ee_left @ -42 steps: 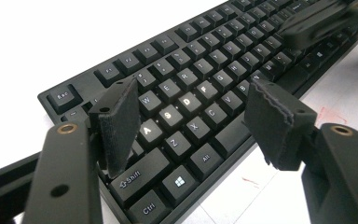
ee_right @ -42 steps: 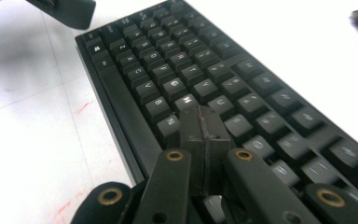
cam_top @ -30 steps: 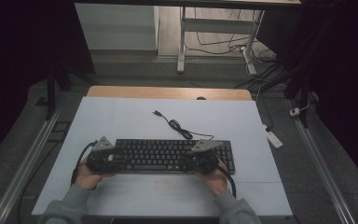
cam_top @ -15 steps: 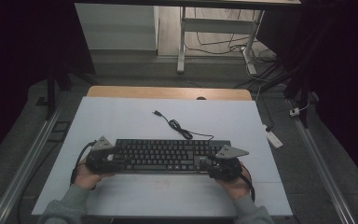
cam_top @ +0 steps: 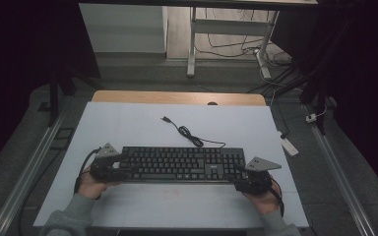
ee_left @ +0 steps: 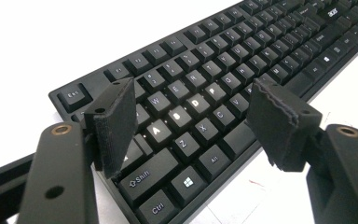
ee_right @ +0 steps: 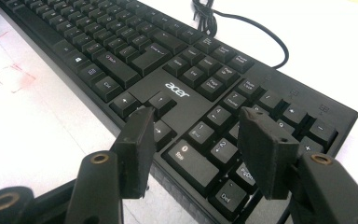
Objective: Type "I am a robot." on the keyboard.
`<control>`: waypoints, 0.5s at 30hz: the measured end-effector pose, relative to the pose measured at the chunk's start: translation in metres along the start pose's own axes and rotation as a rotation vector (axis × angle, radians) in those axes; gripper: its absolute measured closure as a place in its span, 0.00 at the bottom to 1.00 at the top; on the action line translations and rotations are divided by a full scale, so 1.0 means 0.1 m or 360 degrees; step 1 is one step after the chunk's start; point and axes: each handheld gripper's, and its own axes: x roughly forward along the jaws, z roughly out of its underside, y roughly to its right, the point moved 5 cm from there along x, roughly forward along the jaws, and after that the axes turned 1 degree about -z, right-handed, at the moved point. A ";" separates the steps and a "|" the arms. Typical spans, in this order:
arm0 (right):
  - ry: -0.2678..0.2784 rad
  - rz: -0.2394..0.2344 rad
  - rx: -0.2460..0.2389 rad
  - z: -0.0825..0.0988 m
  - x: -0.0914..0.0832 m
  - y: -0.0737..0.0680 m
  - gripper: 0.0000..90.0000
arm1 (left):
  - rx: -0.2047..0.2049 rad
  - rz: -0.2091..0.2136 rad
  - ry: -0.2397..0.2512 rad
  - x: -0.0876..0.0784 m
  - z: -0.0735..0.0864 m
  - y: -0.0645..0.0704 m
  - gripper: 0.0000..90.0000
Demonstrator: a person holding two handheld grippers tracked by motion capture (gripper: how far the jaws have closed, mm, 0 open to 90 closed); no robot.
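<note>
The keyboard (cam_top: 179, 164) lies flat near the front of the white surface (cam_top: 128, 123), its long side running left to right, with a gripper at each end. In the left gripper view, the left gripper (ee_left: 193, 121) has its fingers (ee_left: 114, 123) spread wide above the keyboard's (ee_left: 205, 88) left end, over the letter keys near Shift and Ctrl; the pads press on nothing. In the right gripper view, the right gripper (ee_right: 198, 149) has just been opening its fingers (ee_right: 137, 149); they now stand apart over the front edge of the keyboard (ee_right: 177, 88) by the arrow keys and number pad, and nothing is clamped between them. Whether the pads brush the keys I cannot tell. From the high view, the left gripper (cam_top: 107, 166) sits at the keyboard's left end and the right gripper (cam_top: 252, 178) at its front right corner, each held by a hand (cam_top: 92, 184) in a grey sleeve. The keyboard's black cable (cam_top: 189, 135) runs from its back edge in a loose coil across the surface, ending in a plug (cam_top: 166, 119) lying free.
</note>
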 end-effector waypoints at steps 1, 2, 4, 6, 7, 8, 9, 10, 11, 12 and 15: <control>0.0003 -0.0006 0.0001 0.00 0.00 0.00 0.51 | -0.0003 0.0001 0.0003 0.00 0.00 0.00 0.37; 0.0002 -0.0007 0.0000 0.00 0.01 0.00 0.51 | -0.0005 0.0001 0.0004 0.00 0.00 0.00 0.37; -0.0003 -0.0002 -0.0003 0.00 0.01 0.00 0.51 | -0.0005 -0.0007 0.0007 -0.01 0.00 -0.01 0.37; -0.0016 0.0001 -0.0007 0.01 0.01 0.01 0.51 | -0.0006 -0.0030 0.0020 -0.01 -0.01 -0.01 0.38; -0.0016 0.0001 -0.0006 0.01 0.01 0.01 0.51 | -0.0008 -0.0039 0.0028 -0.01 -0.01 -0.01 0.39; -0.0009 -0.0007 -0.0002 0.00 0.02 0.01 0.51 | -0.0012 -0.0044 0.0036 -0.02 -0.02 -0.01 0.39; -0.0005 -0.0011 0.0001 0.00 0.02 0.00 0.51 | -0.0014 -0.0050 0.0043 -0.02 -0.02 -0.01 0.40; -0.0005 -0.0012 0.0000 0.00 0.02 0.00 0.51 | -0.0014 -0.0054 0.0047 -0.02 -0.03 -0.01 0.41; -0.0013 -0.0012 -0.0005 0.01 0.02 0.00 0.51 | -0.0014 -0.0054 0.0051 -0.02 -0.03 -0.01 0.41; -0.0014 -0.0013 -0.0004 0.01 0.03 0.00 0.51 | -0.0013 -0.0054 0.0054 -0.02 -0.03 0.00 0.43; -0.0023 -0.0007 -0.0007 0.01 0.03 0.00 0.51 | -0.0010 -0.0050 0.0066 -0.01 -0.04 0.02 0.48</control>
